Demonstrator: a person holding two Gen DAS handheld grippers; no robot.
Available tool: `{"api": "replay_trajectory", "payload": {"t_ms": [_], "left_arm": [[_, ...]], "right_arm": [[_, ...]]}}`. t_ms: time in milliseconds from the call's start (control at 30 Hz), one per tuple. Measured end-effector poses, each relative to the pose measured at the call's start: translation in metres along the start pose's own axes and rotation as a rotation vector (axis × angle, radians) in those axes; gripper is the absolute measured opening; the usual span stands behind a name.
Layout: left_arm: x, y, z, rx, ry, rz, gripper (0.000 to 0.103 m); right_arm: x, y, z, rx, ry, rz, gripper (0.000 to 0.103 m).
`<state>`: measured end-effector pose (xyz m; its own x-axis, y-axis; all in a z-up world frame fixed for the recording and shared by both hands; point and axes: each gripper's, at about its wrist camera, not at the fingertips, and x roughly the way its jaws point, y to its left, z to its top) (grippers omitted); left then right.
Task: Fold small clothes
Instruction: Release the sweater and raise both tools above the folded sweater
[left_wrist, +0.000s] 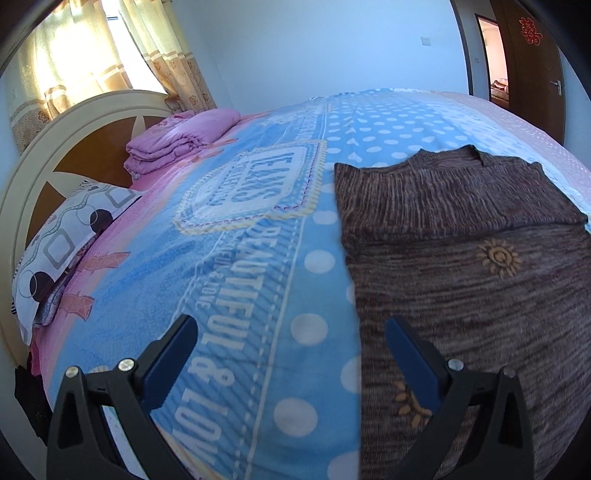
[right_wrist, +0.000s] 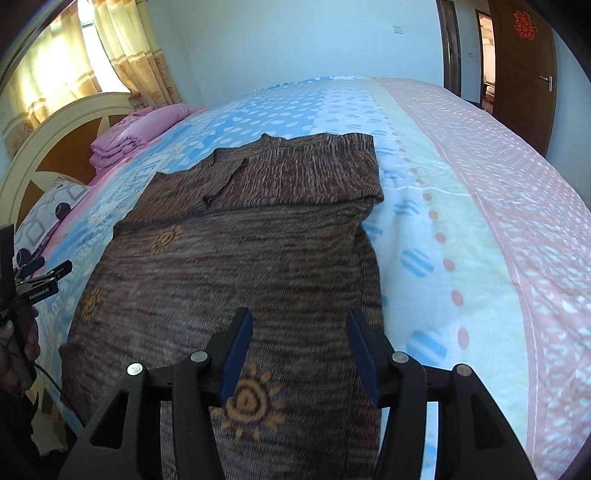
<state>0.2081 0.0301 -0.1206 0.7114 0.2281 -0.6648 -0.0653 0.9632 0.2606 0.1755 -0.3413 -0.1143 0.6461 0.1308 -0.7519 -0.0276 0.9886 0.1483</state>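
Brown knit sweater (right_wrist: 236, 266) with little orange sun designs lies flat on the bed, right under both sets of tongs, top part folded down across its far end. Right tongs (right_wrist: 300, 350) hang over the near end with the jaws spread and nothing between them, no fabric pinched. Left tongs (left_wrist: 291, 354) are spread wide too, one finger over the sweater's left edge, the other over the blanket (left_wrist: 240, 295), gripping nothing. You can also spot the left tongs at the left edge of the right camera's view, with a hand (right_wrist: 14, 347) on them.

Blanket is fleecy blue with white dots, and the writing reads "BEAUTIFUL & LOVE" plus a badge that looks like "TEXAS".

Further back: a patterned pillow (left_wrist: 70, 236), a folded pink quilt (left_wrist: 181, 140) by the cream headboard (left_wrist: 48, 155), sunlit yellow curtains (left_wrist: 74, 55), and a brown door (left_wrist: 535, 74) with a red paper decoration. Nothing's blocking the sweater.
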Motion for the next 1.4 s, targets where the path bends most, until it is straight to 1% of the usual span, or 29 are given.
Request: {"api": "replay_trajectory", "payload": {"t_ms": [233, 433, 533, 633, 733, 833, 1000, 1033, 1100, 1167, 1233, 1267, 1300, 1367, 1400], "left_arm": [[-0.014, -0.004, -0.018, 0.040, -0.005, -0.003, 0.103], [-0.028, -0.008, -0.033, 0.052, 0.004, -0.041, 0.103], [-0.035, -0.013, -0.043, 0.074, 0.010, -0.056, 0.103], [-0.039, -0.019, -0.055, 0.108, 0.032, -0.092, 0.103], [-0.042, -0.021, -0.066, 0.133, 0.049, -0.105, 0.103], [-0.044, -0.019, -0.076, 0.130, 0.086, -0.147, 0.103], [-0.056, -0.006, -0.099, 0.108, 0.120, -0.232, 0.103], [-0.058, -0.004, -0.103, 0.102, 0.126, -0.244, 0.102], [-0.062, 0.000, -0.109, 0.093, 0.130, -0.261, 0.094], [-0.064, 0.001, -0.114, 0.076, 0.133, -0.275, 0.090], [-0.063, 0.001, -0.118, 0.061, 0.148, -0.302, 0.082], [-0.063, 0.000, -0.120, 0.056, 0.162, -0.321, 0.076], [-0.062, -0.002, -0.123, 0.055, 0.176, -0.341, 0.073], [-0.059, -0.010, -0.131, 0.070, 0.206, -0.353, 0.072], [-0.057, -0.013, -0.133, 0.070, 0.218, -0.355, 0.069]], "right_arm": [[-0.003, 0.005, -0.025, -0.002, 0.035, 0.003, 0.054], [-0.002, 0.010, -0.043, 0.003, 0.071, 0.010, 0.054], [-0.004, 0.013, -0.052, -0.006, 0.086, 0.010, 0.054], [-0.007, 0.016, -0.059, -0.019, 0.086, 0.003, 0.056], [-0.010, 0.016, -0.064, -0.017, 0.090, -0.002, 0.057], [-0.018, 0.016, -0.071, -0.019, 0.090, -0.009, 0.057], [-0.031, 0.014, -0.092, -0.013, 0.092, -0.015, 0.057], [-0.032, 0.013, -0.095, -0.010, 0.093, -0.016, 0.057], [-0.036, 0.012, -0.102, -0.011, 0.086, -0.015, 0.057], [-0.040, 0.014, -0.106, -0.024, 0.082, -0.038, 0.057], [-0.044, 0.012, -0.109, -0.026, 0.080, -0.041, 0.057], [-0.045, 0.011, -0.110, -0.021, 0.078, -0.040, 0.057], [-0.047, 0.009, -0.111, -0.012, 0.075, -0.041, 0.057], [-0.050, 0.005, -0.113, 0.000, 0.072, -0.042, 0.057], [-0.051, 0.003, -0.115, 0.006, 0.070, -0.044, 0.057]]}}
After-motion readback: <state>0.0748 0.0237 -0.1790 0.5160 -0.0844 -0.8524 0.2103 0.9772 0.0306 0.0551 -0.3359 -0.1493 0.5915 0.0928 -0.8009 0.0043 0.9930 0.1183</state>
